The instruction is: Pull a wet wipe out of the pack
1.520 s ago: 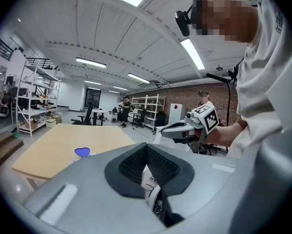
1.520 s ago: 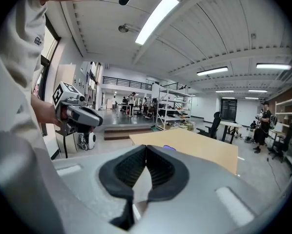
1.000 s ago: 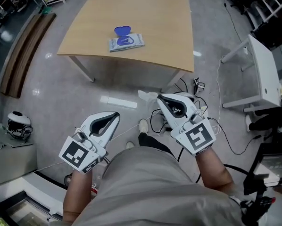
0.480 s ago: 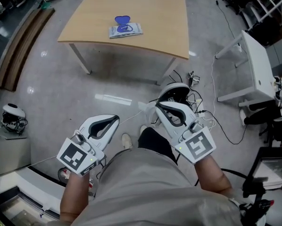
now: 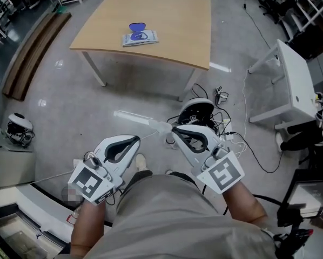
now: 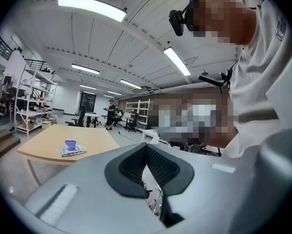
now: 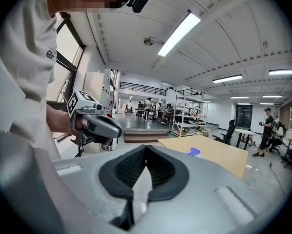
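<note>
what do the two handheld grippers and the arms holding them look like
The left gripper and right gripper both have smooth white shells. Their tongs are lined with black ribbed pads and taper to a point. Each carries a cube with black-and-white square markers at the rear. The person wears a light short-sleeved shirt, and the forearms are bare.

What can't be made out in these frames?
- Print on the pack: too small in every view.
- Whether another wipe sticks out of its opening: too small in the head view.
- Shape of the wipe in the right gripper: mostly hidden by the gripper in its own view, faint against the floor in the head view.
</note>
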`<state>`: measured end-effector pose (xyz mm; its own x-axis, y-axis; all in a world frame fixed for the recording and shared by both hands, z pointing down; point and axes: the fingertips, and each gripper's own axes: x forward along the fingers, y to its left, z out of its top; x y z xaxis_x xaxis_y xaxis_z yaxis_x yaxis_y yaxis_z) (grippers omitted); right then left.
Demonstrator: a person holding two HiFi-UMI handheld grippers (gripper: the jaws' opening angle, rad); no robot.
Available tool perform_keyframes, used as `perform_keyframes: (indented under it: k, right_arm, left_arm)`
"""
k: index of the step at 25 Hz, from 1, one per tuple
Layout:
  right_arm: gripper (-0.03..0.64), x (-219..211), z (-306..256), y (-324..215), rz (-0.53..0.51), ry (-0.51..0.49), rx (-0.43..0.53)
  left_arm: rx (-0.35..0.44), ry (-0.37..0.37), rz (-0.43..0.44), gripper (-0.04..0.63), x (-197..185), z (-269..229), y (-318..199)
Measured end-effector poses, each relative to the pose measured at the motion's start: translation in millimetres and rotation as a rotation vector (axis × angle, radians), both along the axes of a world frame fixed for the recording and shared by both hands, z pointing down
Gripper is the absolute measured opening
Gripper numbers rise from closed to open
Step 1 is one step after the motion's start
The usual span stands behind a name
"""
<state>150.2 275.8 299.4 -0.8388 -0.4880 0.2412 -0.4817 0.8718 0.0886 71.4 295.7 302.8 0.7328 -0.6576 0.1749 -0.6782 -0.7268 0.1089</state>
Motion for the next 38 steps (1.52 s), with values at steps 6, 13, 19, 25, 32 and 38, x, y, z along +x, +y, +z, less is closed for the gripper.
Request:
perform_keyframes:
  k: [6,13,19,25,32,38]
  right_arm:
    - [0.003,39.2,17.9,41.3,-0.043,-0.042,-0.009]
    - [0.003,77.0,35.1,73.8,-0.080,-0.048,-0.036]
    - [0.003,81.3,50.9,74.0,-0.048,0.002,-0.048]
    - [0.003,79.3,28.9,82.6,-0.057,0.013,-0.012]
    - [0.003,52.7,24.7,68.1,-0.029,0.064,0.000]
    - [0.003,19.8,21.9,53.7,-0.041,0.088,0.004]
  left_arm:
    - [0.009,-0.005,-0.040,0.006,44.1,8.5,43.5]
    - [-0.056,-0.032,-0.091,0.006,73.2,32.0,87.9]
    - [-0.031,-0.018,-0.044,0.006,83.0,40.1,70.8]
    - [0.001,-0.012,0.006,0.006,97.9,14.4,69.6]
    - [-0.048,0.030,-0.007,0.006,52.2,28.1,61.7]
    - [-0.055,0.027,-0.017,0.006,16.4,32.6,48.0]
